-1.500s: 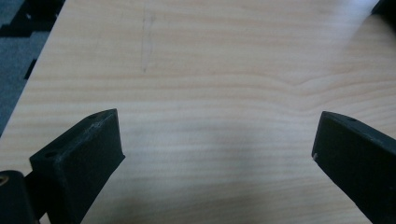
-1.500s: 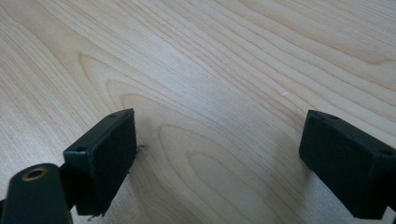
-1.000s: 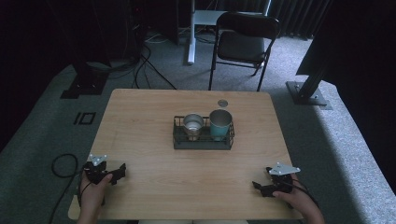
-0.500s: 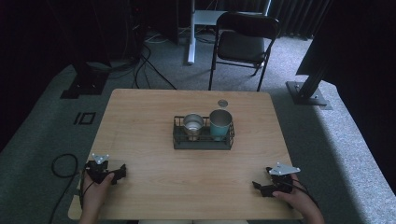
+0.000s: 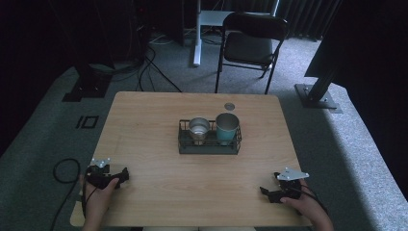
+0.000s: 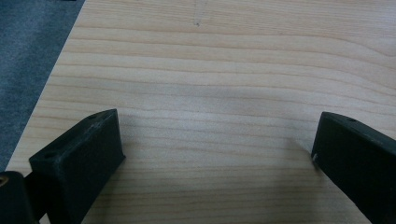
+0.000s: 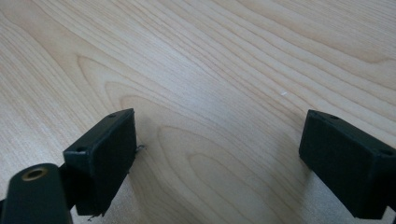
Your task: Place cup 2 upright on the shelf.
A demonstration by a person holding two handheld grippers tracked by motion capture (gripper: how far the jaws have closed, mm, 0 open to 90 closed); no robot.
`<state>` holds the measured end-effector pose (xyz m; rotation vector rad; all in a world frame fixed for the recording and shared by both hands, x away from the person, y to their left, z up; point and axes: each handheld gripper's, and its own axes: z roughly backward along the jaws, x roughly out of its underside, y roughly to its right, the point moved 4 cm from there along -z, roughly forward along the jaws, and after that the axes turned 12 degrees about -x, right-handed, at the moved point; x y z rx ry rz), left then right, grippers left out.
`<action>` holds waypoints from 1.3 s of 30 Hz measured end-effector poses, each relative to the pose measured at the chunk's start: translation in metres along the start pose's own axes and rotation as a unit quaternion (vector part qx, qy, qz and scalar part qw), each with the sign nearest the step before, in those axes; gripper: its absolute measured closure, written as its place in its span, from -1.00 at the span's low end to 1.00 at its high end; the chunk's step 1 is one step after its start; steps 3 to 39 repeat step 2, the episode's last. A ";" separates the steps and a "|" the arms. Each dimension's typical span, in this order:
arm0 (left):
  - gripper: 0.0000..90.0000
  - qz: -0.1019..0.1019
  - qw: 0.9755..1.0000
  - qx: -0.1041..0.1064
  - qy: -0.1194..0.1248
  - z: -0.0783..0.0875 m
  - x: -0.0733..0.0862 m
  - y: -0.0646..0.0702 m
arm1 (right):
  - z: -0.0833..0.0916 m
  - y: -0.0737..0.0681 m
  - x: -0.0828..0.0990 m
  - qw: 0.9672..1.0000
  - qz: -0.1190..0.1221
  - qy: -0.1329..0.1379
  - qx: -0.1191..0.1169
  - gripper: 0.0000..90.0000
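A black wire basket (image 5: pixel 183 143) stands in the middle of the wooden table (image 5: pixel 154 115). It holds a metal cup (image 5: pixel 198 130) on the left and a teal cup (image 5: pixel 227 127) on the right, both upright. My left gripper (image 5: pixel 126 174) rests near the table's front left corner, open, with bare wood between its jaws in the left gripper view (image 6: pixel 215 140). My right gripper (image 5: pixel 263 191) rests near the front right corner, also open over bare wood (image 7: pixel 219 135). Each is held by a hand.
A small round metal disc (image 5: pixel 229 106) lies behind the basket near the far edge. A black folding chair (image 5: pixel 250 45) stands beyond the table. Cables (image 5: pixel 62 168) trail on the grey carpet at the left.
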<state>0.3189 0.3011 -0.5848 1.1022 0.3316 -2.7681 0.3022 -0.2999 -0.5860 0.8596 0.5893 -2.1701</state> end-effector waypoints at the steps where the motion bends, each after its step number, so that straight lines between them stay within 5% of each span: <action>1: -0.95 0.000 1.000 0.000 0.000 0.000 0.000 0.000 | 0.000 0.000 0.000 1.000 0.000 0.000 0.000 -0.76; 39: -0.95 0.000 1.000 0.000 0.000 0.000 0.000 0.000 | 0.000 0.000 0.000 1.000 0.000 0.000 0.000 -0.76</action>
